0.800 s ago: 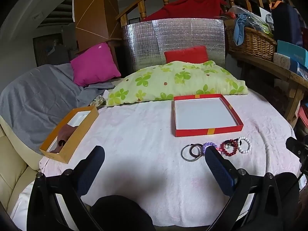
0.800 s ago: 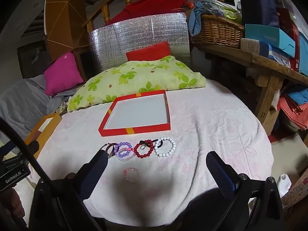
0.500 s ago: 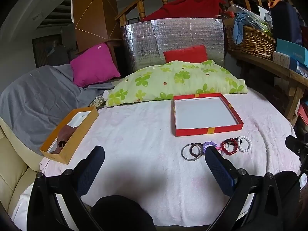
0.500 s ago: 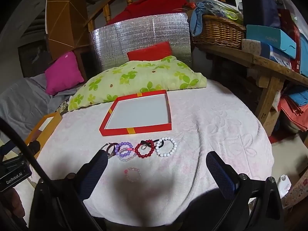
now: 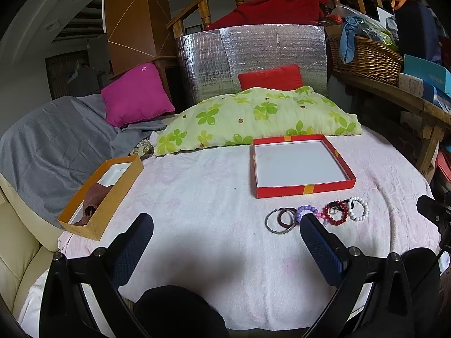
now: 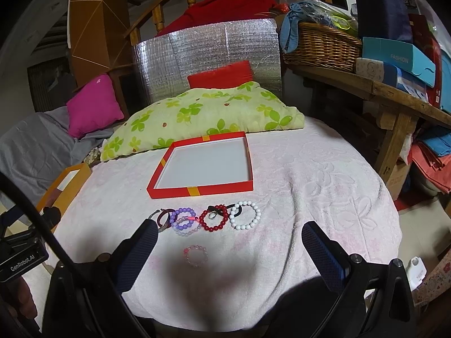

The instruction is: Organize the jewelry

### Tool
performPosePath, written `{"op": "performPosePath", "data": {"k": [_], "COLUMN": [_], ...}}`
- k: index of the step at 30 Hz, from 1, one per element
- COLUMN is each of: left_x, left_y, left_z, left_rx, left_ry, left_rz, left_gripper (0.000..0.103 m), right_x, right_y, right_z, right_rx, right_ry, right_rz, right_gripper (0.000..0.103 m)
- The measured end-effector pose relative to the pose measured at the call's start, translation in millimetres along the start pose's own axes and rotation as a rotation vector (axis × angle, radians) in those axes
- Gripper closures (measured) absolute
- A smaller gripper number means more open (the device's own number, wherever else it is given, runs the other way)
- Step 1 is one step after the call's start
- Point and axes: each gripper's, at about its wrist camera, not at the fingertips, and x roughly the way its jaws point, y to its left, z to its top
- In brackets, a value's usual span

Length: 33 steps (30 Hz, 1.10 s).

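- Tongs in your left hand (image 5: pixel 225 239) and right hand (image 6: pixel 234 246) gaped wide, holding nothing.
- Bracelets (image 6: pixel 214 217) lay in a row beyond the tips, just before the red tray (image 6: pixel 197 190).

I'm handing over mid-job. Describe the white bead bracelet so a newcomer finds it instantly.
Find the red tray on the pink blanket; a row of bracelets lies just in front of its near edge. The white bead bracelet is at the row's right end, beside the dark red bead bracelet, and it is the only one with opaque white beads.
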Motion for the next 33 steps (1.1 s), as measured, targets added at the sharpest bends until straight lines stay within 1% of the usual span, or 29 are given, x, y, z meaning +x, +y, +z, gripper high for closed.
{"op": "performPosePath", "data": {"k": [8, 27, 31, 33], "left_x": [0, 3, 9, 15], "left_y": [-1, -1, -2, -3], "left_z": [0, -3, -5, -7], "left_rx": [0.003, 0.003, 0.004, 0.002], "left_ry": [0.002, 0.013, 0.020, 0.034], "left_rz": [0.001, 0.000, -0.008, -0.033], "left_gripper": [0.000, 0.000, 0.000, 0.000], "right_x": [-1, 2, 7, 12], "right_y": [0, -1, -2, -6], "right_z": [1, -2, -4, -5], "right_rx": [0.006, 0.022, 0.002, -0.001], "right_ry": [-0.006, 0.018, 0.009, 0.014], "right_rz": [0.006, 0.016, 0.004, 0.010], "right_gripper": [0.000, 0.000, 0.000, 0.000]}}
